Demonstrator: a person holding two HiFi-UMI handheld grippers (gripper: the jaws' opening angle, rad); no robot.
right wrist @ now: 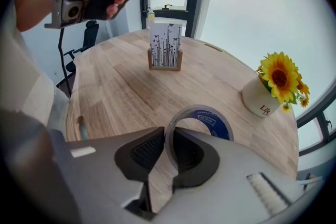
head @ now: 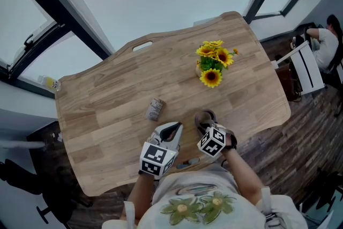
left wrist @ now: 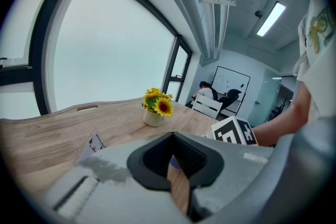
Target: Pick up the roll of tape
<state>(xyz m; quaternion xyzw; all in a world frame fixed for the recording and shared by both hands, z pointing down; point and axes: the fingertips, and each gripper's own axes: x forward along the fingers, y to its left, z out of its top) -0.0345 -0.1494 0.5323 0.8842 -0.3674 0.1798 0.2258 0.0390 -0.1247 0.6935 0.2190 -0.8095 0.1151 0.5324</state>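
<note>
The roll of tape (right wrist: 210,118) is a clear ring with a blue core label. In the head view it shows as a brownish ring (head: 206,117) near the table's front edge. My right gripper (right wrist: 169,136) is shut on it, one jaw inside the ring and one outside, pinching its near wall. This gripper (head: 205,123) points steeply down. I cannot tell whether the roll still touches the wood. My left gripper (head: 172,127) hovers just left of the right one, shut and holding nothing; its jaws (left wrist: 172,136) meet at the tips.
On the wooden table (head: 107,110) stand a sunflower pot (head: 211,64) at the back right and a small card holder (head: 155,109) ahead of my left gripper. A pen (head: 187,163) lies at the near edge. A white chair (head: 308,67) and a seated person (head: 324,43) are at the right.
</note>
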